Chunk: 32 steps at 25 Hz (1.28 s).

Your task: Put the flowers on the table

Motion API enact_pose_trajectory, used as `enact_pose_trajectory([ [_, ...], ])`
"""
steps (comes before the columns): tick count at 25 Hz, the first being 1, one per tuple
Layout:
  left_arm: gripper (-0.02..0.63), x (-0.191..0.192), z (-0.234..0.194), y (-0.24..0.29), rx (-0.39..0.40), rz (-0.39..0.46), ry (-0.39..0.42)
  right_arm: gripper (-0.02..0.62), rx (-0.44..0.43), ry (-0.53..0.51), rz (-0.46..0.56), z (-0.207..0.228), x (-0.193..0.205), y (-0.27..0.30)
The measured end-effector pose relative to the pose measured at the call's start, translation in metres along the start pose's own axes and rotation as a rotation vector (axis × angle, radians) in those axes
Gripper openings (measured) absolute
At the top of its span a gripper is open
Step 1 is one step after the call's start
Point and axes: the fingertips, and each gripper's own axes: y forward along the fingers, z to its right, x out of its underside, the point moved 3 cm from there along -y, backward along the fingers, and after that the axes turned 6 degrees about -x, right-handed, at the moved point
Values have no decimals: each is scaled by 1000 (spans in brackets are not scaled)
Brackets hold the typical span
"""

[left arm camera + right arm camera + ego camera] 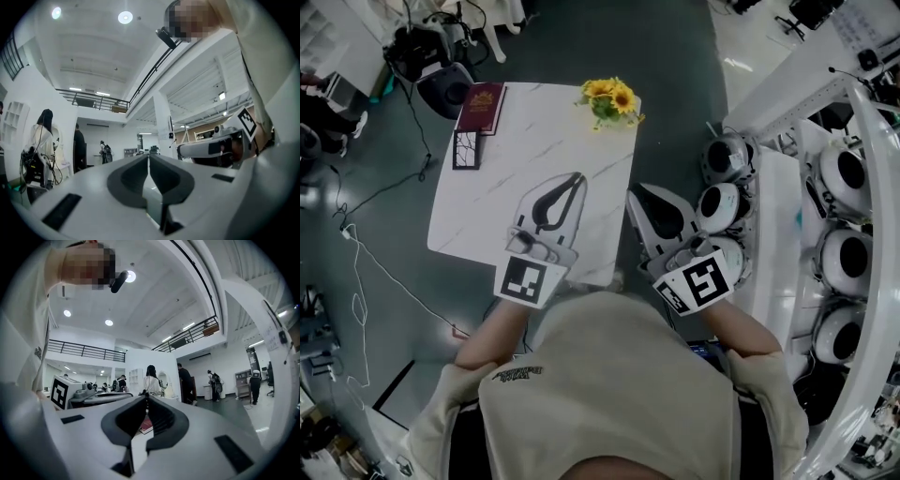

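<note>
Your beige top (609, 384) fills the bottom of the head view, and just past it the two marker cubes (525, 279) ride close to your chest. The flowers (610, 97), a small yellow bunch with green leaves, stand upright on the bench (516, 159) near its far right corner, well apart from both grippers. I judge the task done. That corner suits them: they rest on bare white surface, with room between them and the red booklet (481, 107) and the black card (466, 149) at the far left corner, so nothing crowds or tips them. Nearer to you, the left gripper (578, 178) hangs over the near half of the bench and points toward the flowers. Its own view shows its fingers (131, 178) pressed together with nothing between them, only the open hall beyond. The right gripper (631, 197) sits just off the right edge of the bench, between it and the rack of round white units (722, 202). Its fingers (124, 420) are likewise together and empty, and the red booklet shows only far beyond them. You hold both grippers level and closed, I judge, because there is nothing left to carry. Keeping them low and near your body also keeps them away from the bunch, so a stray swing cannot knock it over.
</note>
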Motion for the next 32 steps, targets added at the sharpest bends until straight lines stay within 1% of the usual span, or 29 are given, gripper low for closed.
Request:
enact_pose_trajectory([
  [2,14,4,11,-7,7,-22,-15,13,-9,4,-1,-9,2,-2],
  [5,8,6,21,-17,19,-42,-25,9,-17,16,3,-17,0,-2],
  [7,8,5,24,-22,23,-42,-25,9,-29,30,8,-24,-3,-2],
  [11,7,6,29,-28,25,-51,-18,9,-41,24,17,-35,-4,-7],
  [15,8,1,33,-29,25,-38,-18,9,-47,26,17,-38,-5,-9],
  [22,7,-1,37,-34,22,-47,-28,9,-23,-22,22,-41,-9,-13],
  [32,8,-2,38,-40,18,-49,-47,9,-18,0,5,-45,-4,-17],
])
